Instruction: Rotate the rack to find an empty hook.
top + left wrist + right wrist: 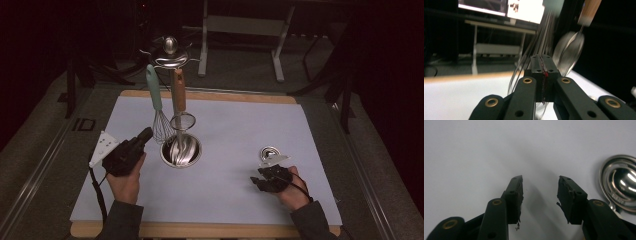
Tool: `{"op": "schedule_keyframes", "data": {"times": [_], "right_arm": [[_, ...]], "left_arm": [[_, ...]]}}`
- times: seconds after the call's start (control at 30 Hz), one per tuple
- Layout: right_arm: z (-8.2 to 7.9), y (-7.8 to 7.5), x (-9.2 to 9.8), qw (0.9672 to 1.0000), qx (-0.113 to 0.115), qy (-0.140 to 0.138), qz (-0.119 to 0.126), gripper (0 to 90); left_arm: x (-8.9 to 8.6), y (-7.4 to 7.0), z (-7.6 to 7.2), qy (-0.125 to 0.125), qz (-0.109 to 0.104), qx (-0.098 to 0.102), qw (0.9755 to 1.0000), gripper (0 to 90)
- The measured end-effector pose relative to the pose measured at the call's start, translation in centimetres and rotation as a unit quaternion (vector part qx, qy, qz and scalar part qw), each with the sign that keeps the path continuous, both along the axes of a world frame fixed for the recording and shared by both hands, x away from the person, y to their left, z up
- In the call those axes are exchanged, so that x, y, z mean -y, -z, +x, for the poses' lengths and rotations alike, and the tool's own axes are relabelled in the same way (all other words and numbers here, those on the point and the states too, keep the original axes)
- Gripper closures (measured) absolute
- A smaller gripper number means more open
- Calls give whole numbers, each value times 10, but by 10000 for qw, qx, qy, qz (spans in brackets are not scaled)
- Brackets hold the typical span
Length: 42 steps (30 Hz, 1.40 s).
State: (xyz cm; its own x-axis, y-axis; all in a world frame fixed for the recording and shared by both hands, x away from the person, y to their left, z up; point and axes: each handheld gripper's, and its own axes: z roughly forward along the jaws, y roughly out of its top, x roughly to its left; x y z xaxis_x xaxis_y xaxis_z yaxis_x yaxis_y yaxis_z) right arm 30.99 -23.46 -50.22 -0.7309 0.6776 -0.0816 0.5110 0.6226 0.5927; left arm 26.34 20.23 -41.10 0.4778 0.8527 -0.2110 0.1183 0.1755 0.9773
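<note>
Tabletop (240,130) under a pale sheet carries a steel utensil stand (171,55) from the high view, its round base cup (181,150) near the middle. From the stand's top hang a whisk (159,107) with a mint-green handle and a small mesh strainer (181,120) with a wooden handle. The left tool (145,135) sits in a hand just left of the base cup, its tip close beside the whisk wires. The right tool (260,182) is held low at the right, with a shiny measuring spoon (270,153) lying just beyond it on the sheet.

From the left gripper view, the left tool (542,62) has its jaws pressed together with no gap, the blurred whisk (534,50) wires directly behind them and the strainer (567,57) to the right; whether the wires are caught I cannot tell.

From the right gripper view, the right tool (540,192) stands wide apart over bare sheet, holding nothing, the measuring spoon (621,185) off to its right.
</note>
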Motion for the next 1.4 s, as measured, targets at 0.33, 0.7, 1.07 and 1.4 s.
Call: {"op": "schedule_keyframes", "data": {"times": [0.33, 0.7, 1.07, 1.4], "right_arm": [[0, 0, 4, 10000, -25, 53, 65, 554], [0, 3, 4, 9999, -75, 62, 47, 554], [1, 5, 7, 9999, -91, 92, 70, 554], [1, 8, 6, 9998, -131, 107, 65, 552]], "left_arm": [[6, -68, 2, 164, -220, 781, 9966, 900], [14, -111, 12, 135, -121, 1180, 9928, 900], [17, -122, 22, 115, -188, 1218, 9923, 900], [16, -125, 25, 54, -113, 1215, 9925, 900]]}}
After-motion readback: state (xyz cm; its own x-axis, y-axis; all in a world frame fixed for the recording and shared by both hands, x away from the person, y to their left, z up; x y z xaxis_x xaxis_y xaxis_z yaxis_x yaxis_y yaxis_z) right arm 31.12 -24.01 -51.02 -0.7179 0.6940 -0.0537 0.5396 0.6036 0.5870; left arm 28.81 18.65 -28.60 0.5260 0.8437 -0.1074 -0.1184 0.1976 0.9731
